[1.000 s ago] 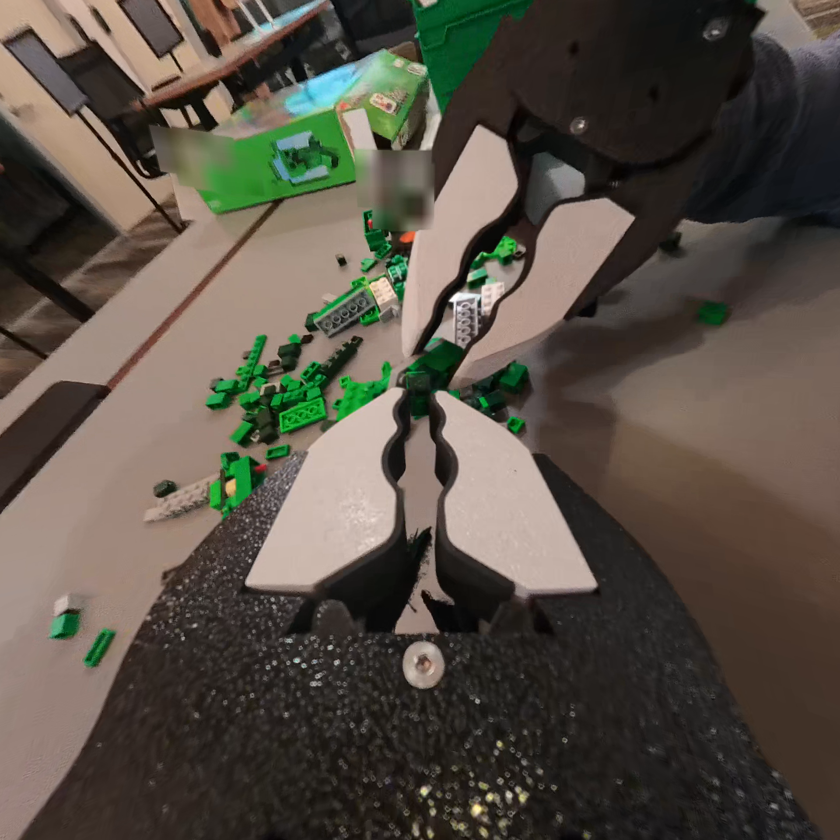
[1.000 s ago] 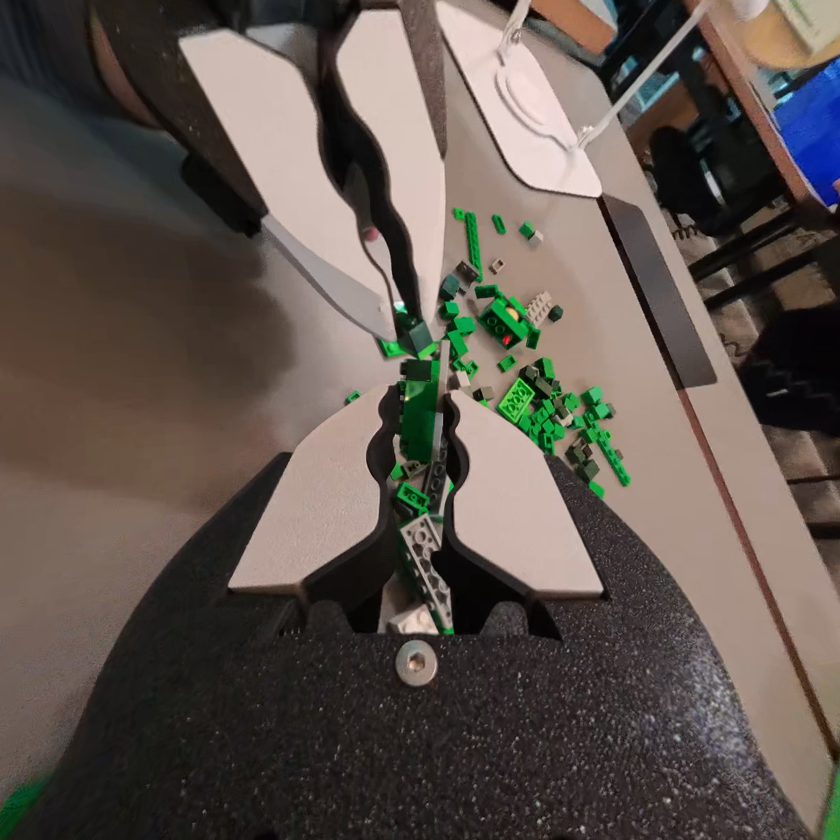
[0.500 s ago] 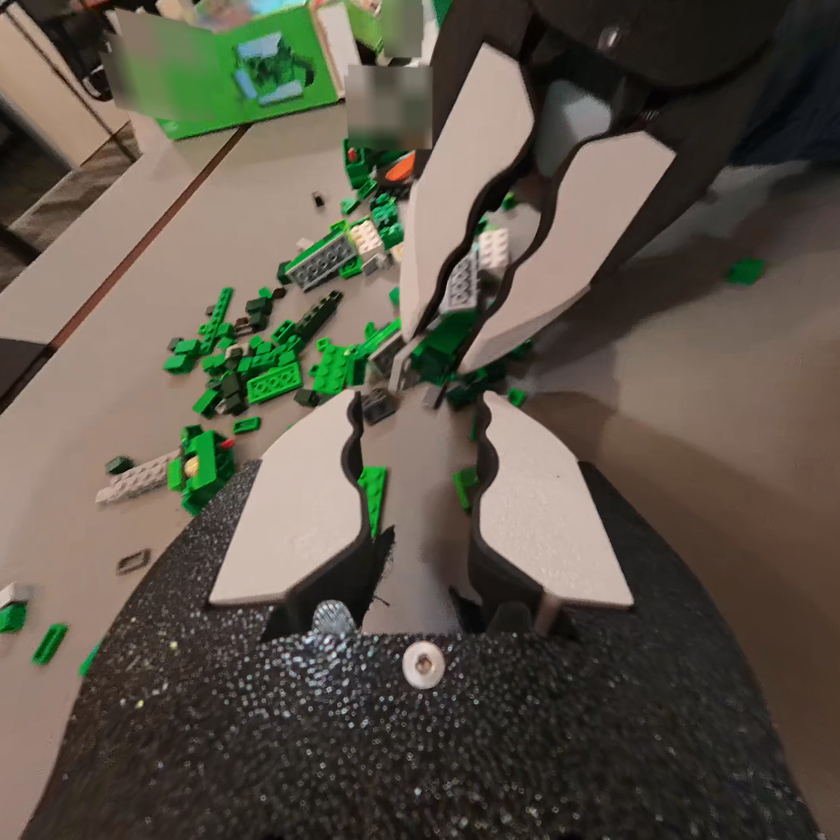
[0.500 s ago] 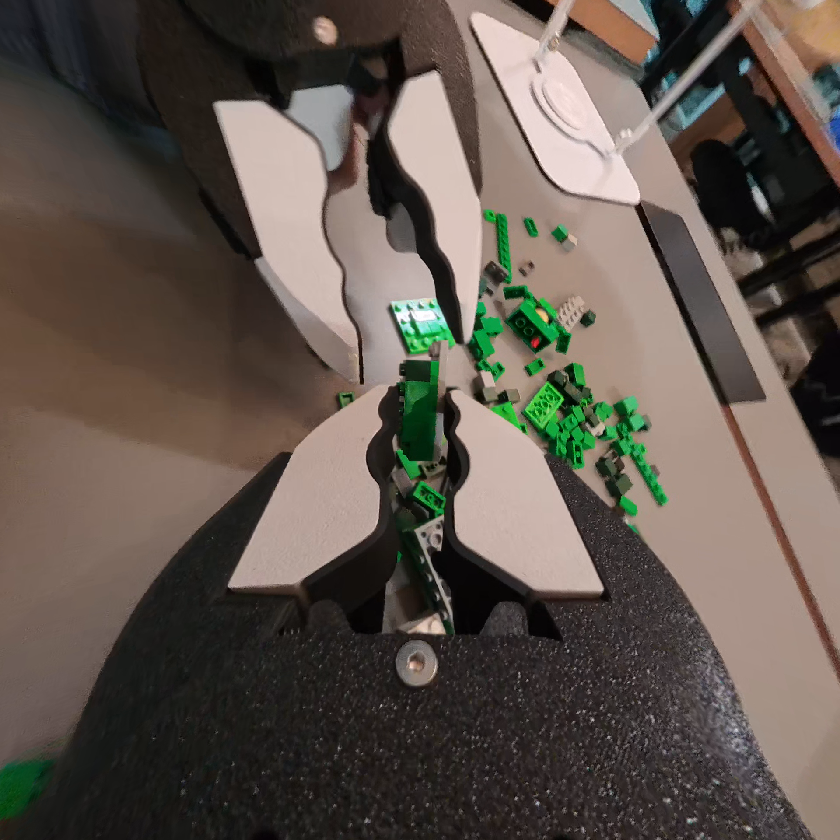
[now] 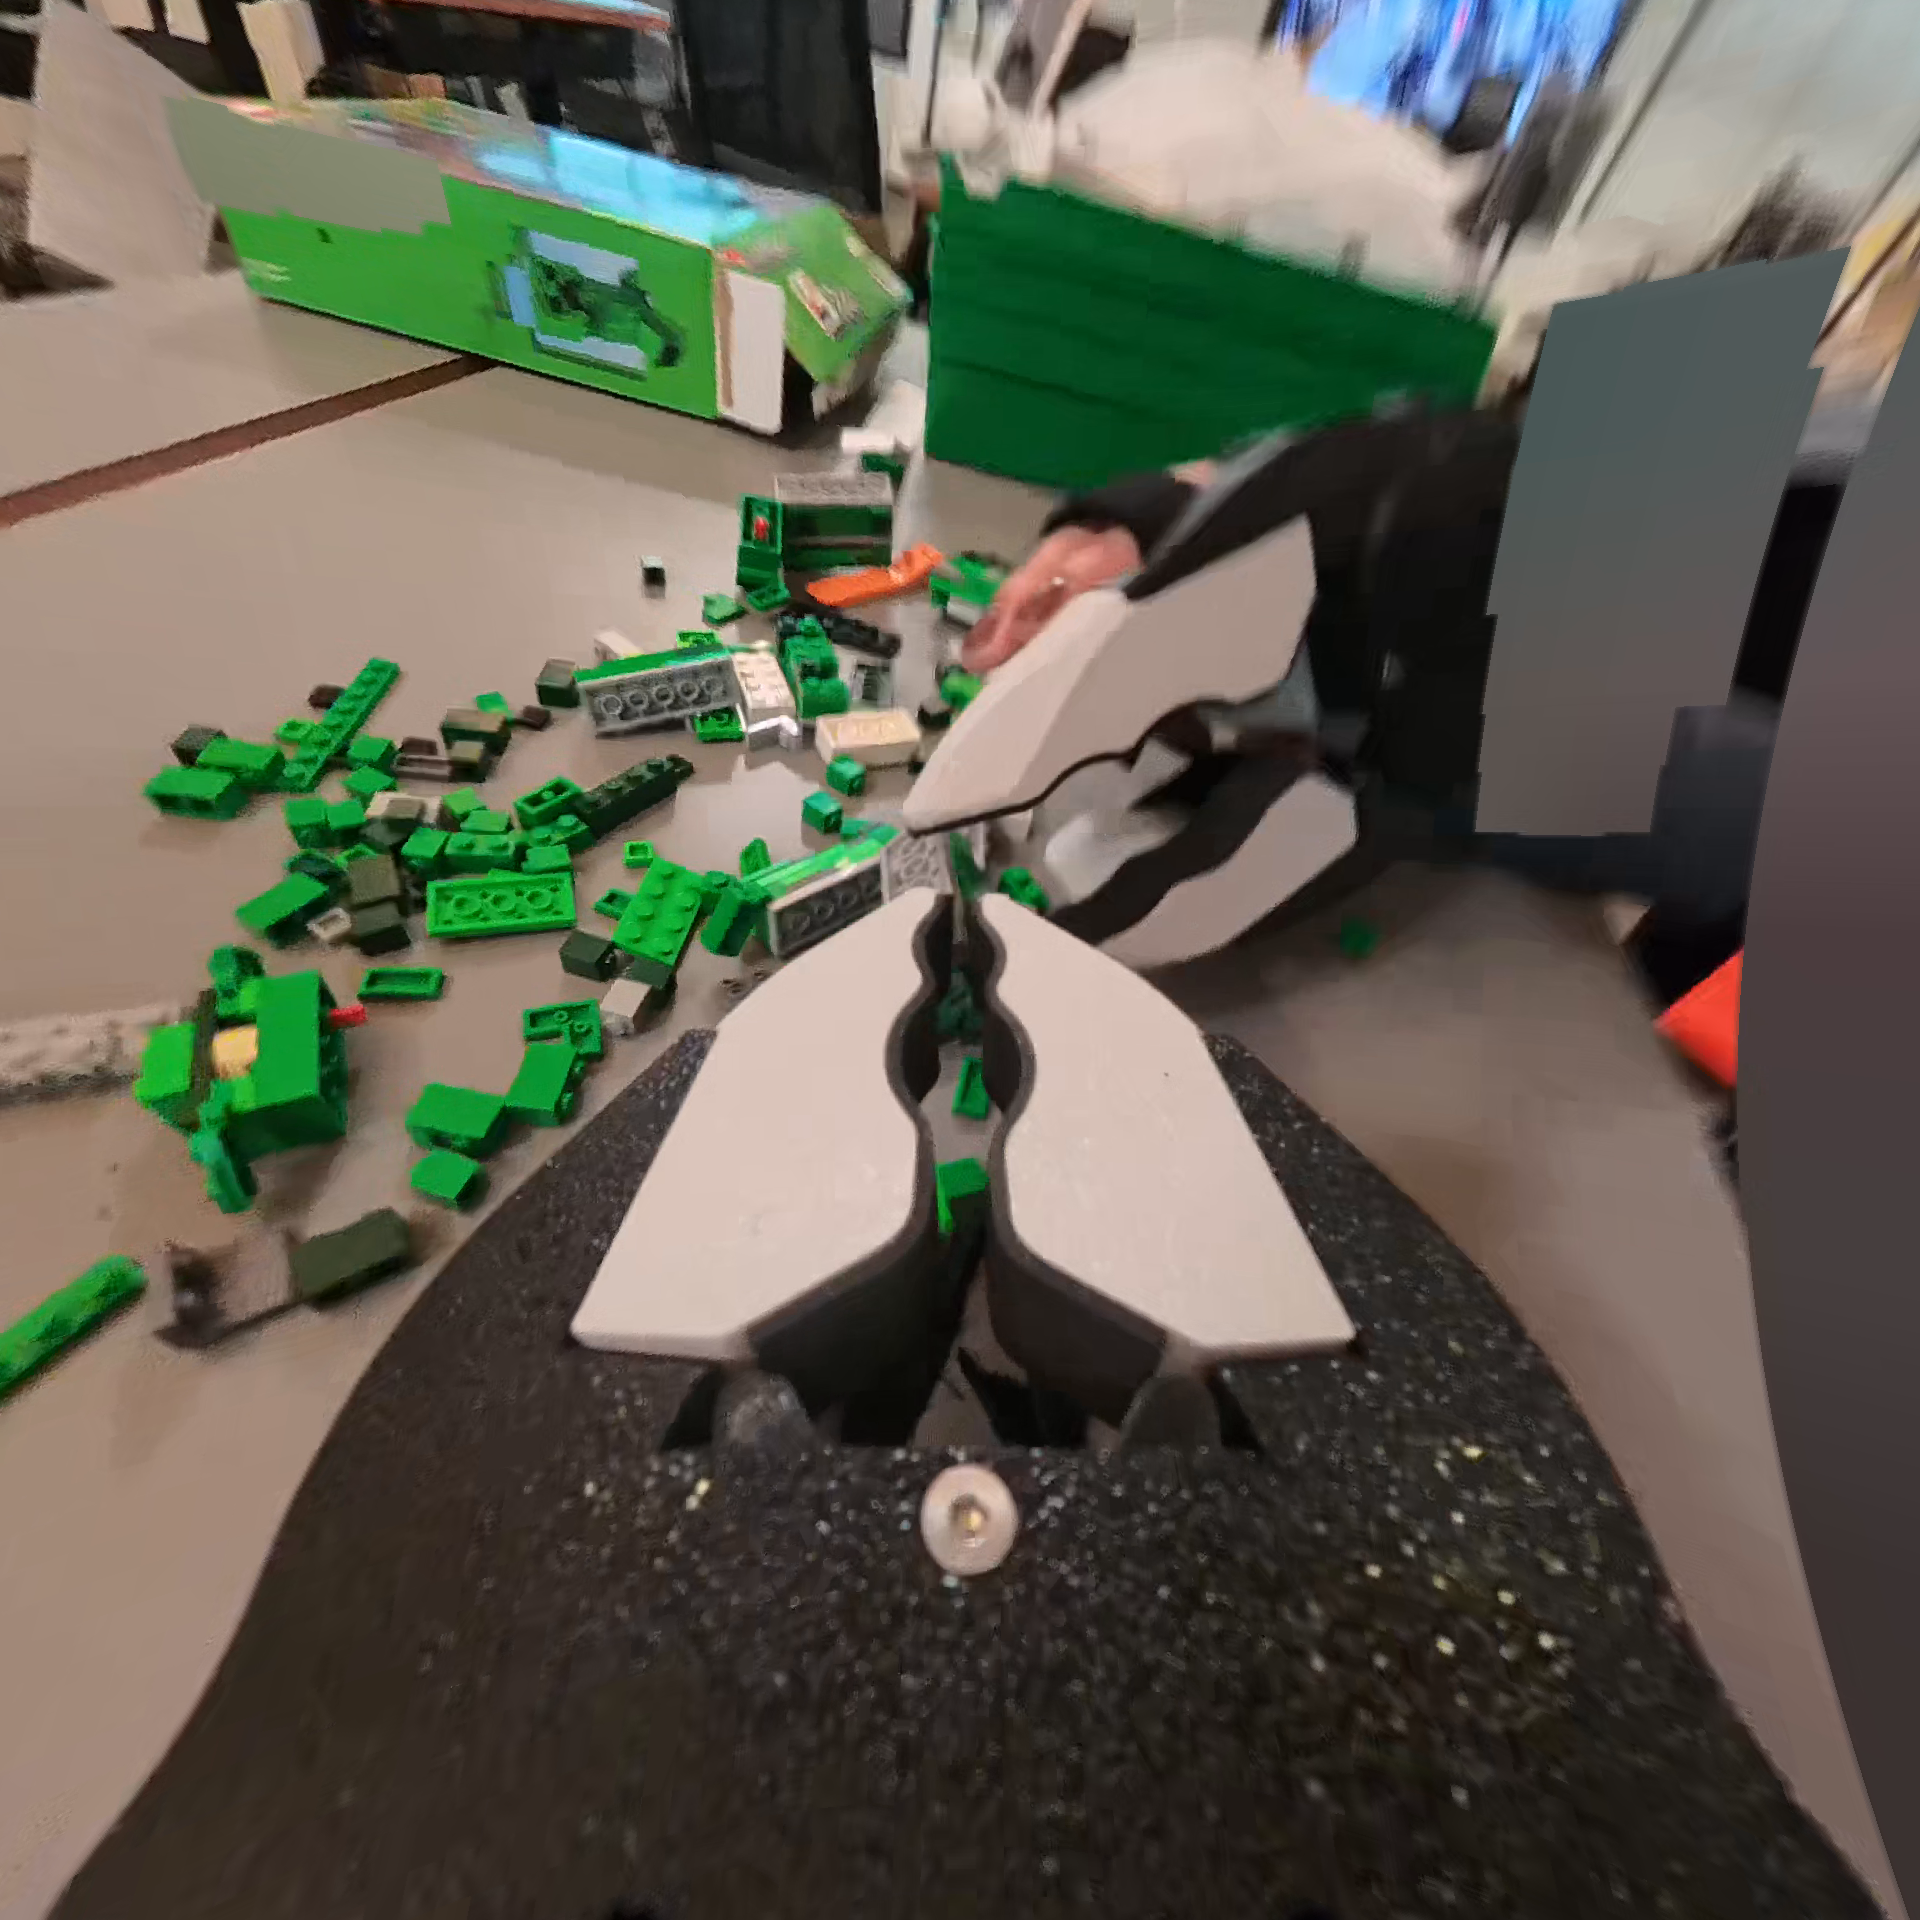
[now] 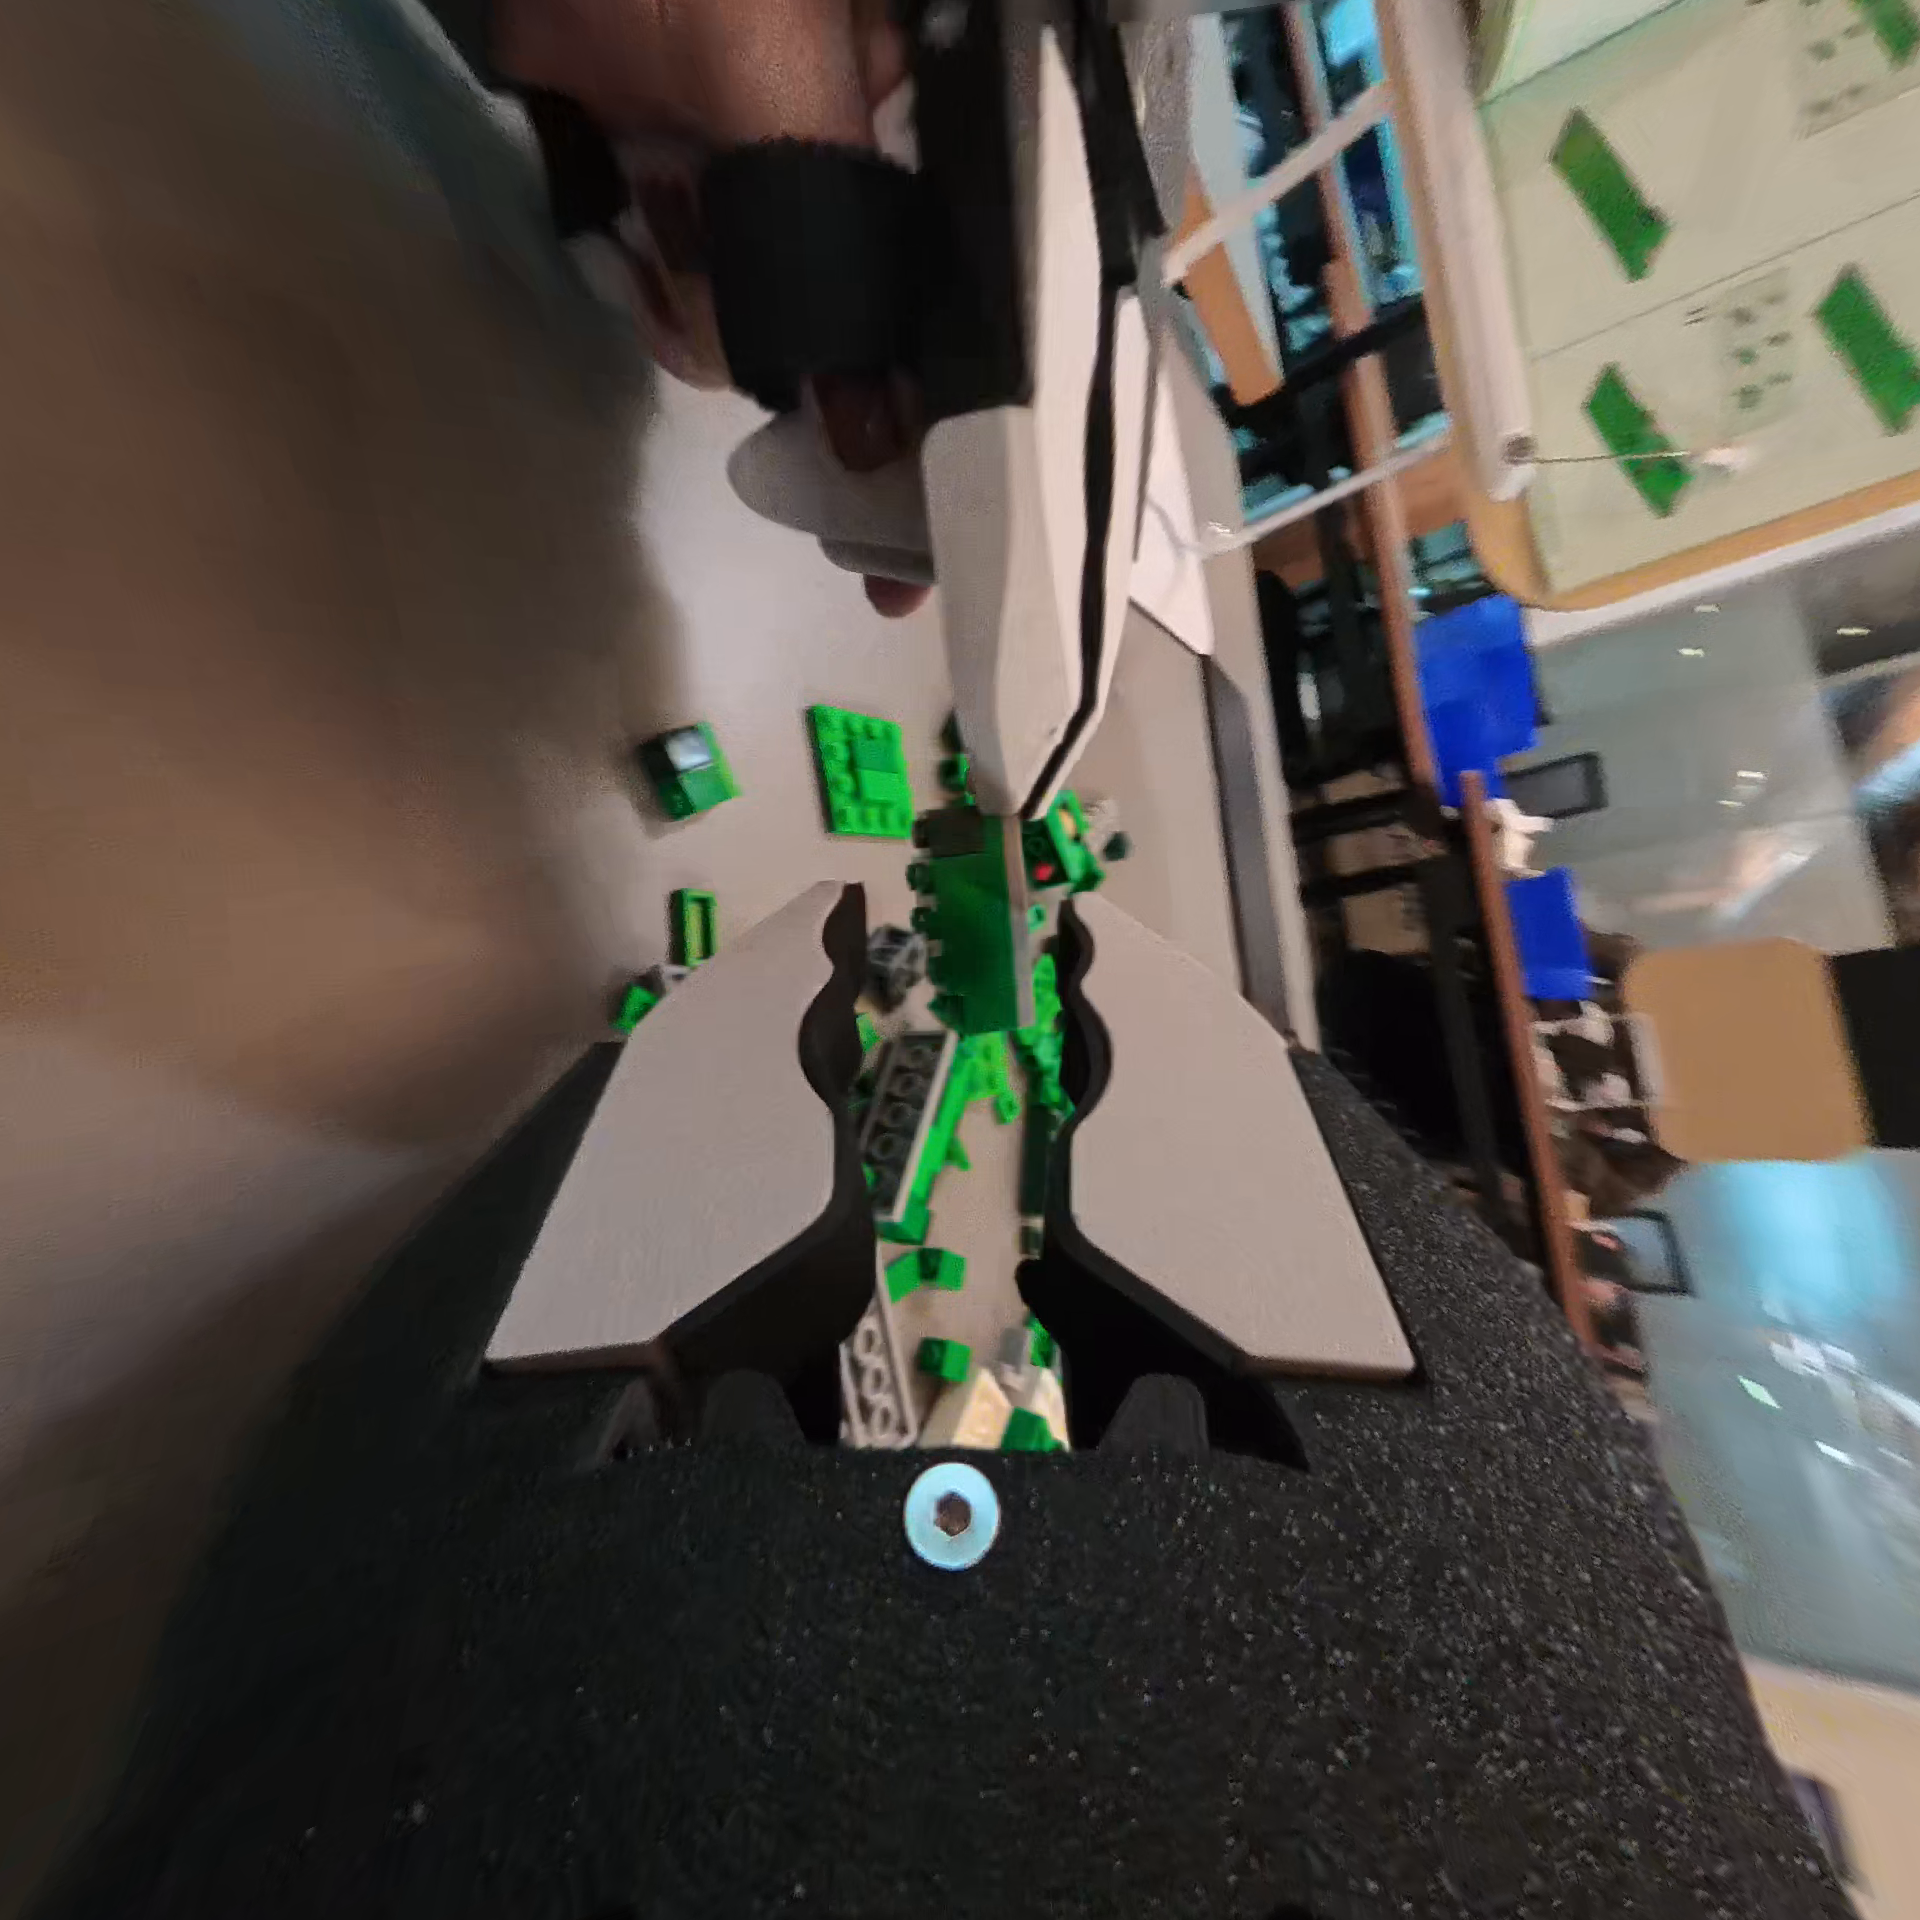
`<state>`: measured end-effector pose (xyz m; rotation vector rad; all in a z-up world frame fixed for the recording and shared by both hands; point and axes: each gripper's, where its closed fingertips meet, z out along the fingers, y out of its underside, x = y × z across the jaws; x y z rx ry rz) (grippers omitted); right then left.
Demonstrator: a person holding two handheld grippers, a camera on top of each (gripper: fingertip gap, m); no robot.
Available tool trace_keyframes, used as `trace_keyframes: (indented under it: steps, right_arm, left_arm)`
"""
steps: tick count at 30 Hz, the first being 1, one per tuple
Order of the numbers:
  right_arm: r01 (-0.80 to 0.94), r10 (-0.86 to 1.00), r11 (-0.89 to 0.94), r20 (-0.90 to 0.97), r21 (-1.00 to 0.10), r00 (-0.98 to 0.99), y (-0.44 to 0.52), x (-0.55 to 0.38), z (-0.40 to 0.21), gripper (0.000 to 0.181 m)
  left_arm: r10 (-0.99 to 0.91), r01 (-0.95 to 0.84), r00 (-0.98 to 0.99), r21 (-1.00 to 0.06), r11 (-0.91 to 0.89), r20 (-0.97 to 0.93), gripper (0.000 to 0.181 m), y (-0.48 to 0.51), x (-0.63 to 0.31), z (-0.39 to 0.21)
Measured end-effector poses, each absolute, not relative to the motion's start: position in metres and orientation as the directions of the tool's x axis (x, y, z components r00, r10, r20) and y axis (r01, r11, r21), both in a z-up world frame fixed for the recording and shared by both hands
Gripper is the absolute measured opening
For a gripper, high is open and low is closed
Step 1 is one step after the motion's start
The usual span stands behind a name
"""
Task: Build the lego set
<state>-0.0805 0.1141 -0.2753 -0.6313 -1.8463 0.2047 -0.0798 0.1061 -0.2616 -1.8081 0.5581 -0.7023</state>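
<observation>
Left claw [image 5: 964, 906] nearly together (holding nothing visible), right claw [image 6: 961, 902] apart, over green bricks [image 6: 971, 940].

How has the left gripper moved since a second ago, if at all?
Yes. The left gripper sank toward the table and forward: the green box looms larger, nearer.

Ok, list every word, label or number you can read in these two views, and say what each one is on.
Nothing can be quoted; no text here reads clearly.
Green box: printing on its side, partly masked, the rest too blurred to read.
Pale sheets with green shapes: small marks, too blurred to read.
Loose bricks: no writing shows on them.
</observation>
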Motion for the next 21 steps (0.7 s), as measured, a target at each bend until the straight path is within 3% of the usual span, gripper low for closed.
trace_keyframes:
  steps: [1,3,5,8,14,21]
  right_arm:
    - [0.336,0.476,0.855,0.855,-0.396,-0.206,0.116,-0.083,-0.272,0.040]
    - [0.364,0.353,0.887,0.926,-0.284,-0.137,0.120,-0.088,-0.264,0.042]
    - [0.390,0.239,0.901,0.967,-0.188,-0.086,0.121,-0.091,-0.257,0.028]
    - [0.395,0.238,0.901,0.965,-0.177,-0.110,0.120,-0.092,-0.261,0.023]
    - [0.302,0.748,0.664,0.607,-0.684,-0.268,0.103,-0.084,-0.271,0.021]
    - [0.294,0.894,0.271,0.127,-0.917,-0.429,0.088,-0.074,-0.271,0.021]
  left_arm:
    - [-0.651,0.062,0.699,-0.932,-0.356,0.295,0.002,0.107,-0.082,-0.256]
    - [-0.610,0.244,0.629,-0.867,-0.435,0.483,0.002,0.109,-0.087,-0.249]
    - [-0.582,0.359,0.542,-0.793,-0.492,0.606,0.002,0.109,-0.090,-0.246]
    - [-0.564,0.406,0.488,-0.745,-0.528,0.666,0.002,0.108,-0.092,-0.246]
    - [-0.631,0.148,0.656,-0.891,-0.429,0.413,0.002,0.104,-0.087,-0.253]
    - [-0.661,0.076,0.664,-0.911,-0.404,0.349,0.000,0.102,-0.085,-0.258]
